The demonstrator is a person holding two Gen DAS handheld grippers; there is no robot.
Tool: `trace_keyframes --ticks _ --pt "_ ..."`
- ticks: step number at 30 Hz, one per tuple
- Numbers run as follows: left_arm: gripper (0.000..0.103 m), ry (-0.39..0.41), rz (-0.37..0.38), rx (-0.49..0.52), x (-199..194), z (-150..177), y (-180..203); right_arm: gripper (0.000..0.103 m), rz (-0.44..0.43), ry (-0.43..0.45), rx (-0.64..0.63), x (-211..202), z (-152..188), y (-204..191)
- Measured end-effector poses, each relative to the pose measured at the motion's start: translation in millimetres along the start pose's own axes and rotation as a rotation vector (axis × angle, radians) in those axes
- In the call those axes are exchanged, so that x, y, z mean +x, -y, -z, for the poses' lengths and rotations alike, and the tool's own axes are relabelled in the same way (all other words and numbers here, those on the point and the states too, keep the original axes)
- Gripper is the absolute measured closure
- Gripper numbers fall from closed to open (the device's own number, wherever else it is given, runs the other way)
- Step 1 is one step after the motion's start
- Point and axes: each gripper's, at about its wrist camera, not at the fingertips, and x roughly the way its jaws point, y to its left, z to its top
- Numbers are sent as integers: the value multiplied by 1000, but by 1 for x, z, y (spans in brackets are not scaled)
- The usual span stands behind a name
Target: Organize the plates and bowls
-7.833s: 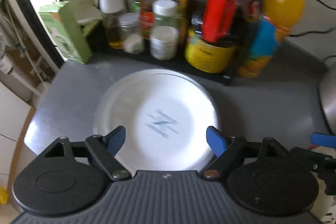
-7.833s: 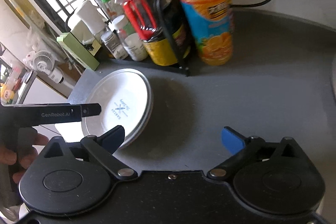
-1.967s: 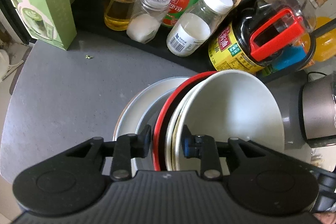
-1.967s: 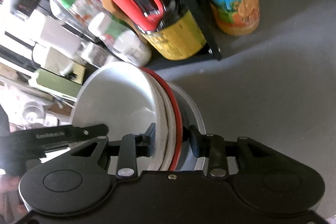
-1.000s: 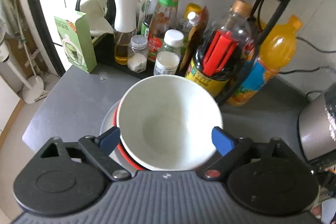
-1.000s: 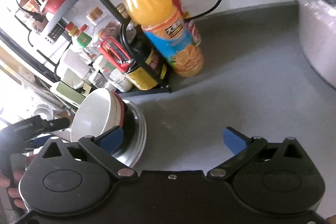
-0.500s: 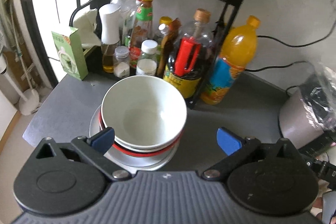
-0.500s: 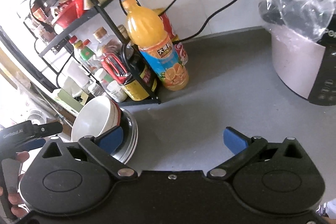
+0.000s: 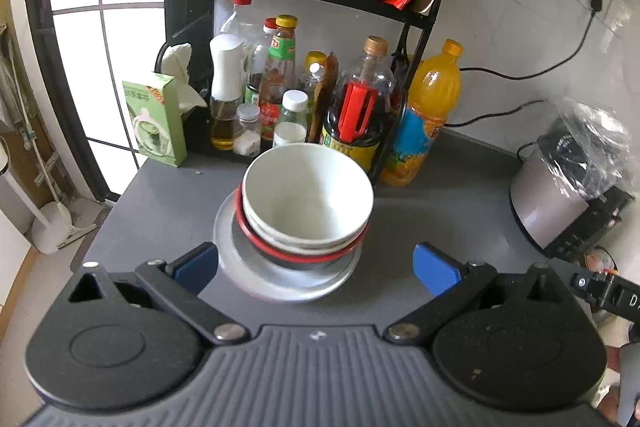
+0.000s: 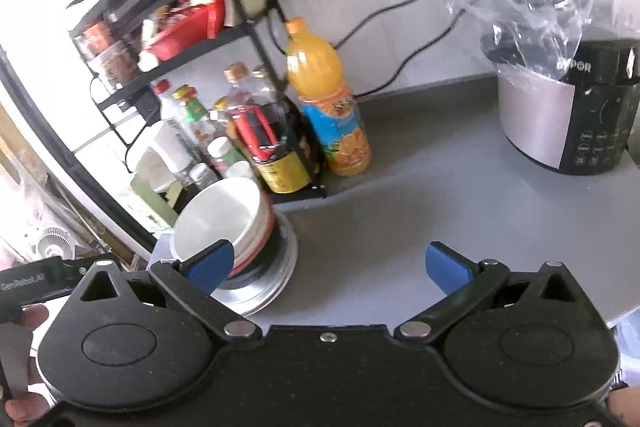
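A stack of bowls stands on a silver plate (image 9: 248, 271) on the grey counter. The top bowl (image 9: 306, 197) is white, with a red-rimmed bowl (image 9: 304, 255) under it. My left gripper (image 9: 316, 267) is open and empty, pulled back above and in front of the stack. My right gripper (image 10: 328, 269) is open and empty, to the right of the stack (image 10: 224, 219), whose plate (image 10: 276, 275) shows below the bowls.
A black rack (image 9: 416, 23) of sauce bottles stands behind the stack, an orange juice bottle (image 9: 428, 115) beside it. A green box (image 9: 156, 119) is at the back left. A plastic-covered cooker (image 10: 560, 107) stands at the right. The counter's left edge (image 9: 112, 223) is close.
Both grippers held the bowl stack two seconds ago, then let go on the plate. Both have since opened and drawn back and up, away from the stack.
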Motion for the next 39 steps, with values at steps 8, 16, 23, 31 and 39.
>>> trace_keyframes --ticks 8,16,23,31,39 --pt "0 13 48 38 -36 18 -22 0 47 39 -20 -39 17 -35" --pt "0 42 72 71 -62 25 -27 0 65 57 -12 -64 27 -40" --pt "0 57 72 91 -72 27 -19 0 81 77 -16 -78 28 -31" --pt "0 85 56 160 -82 41 7 0 142 95 -58 -100 41 -29" --pt "0 103 47 159 -93 70 25 0 161 98 -75 -111 59 -26"
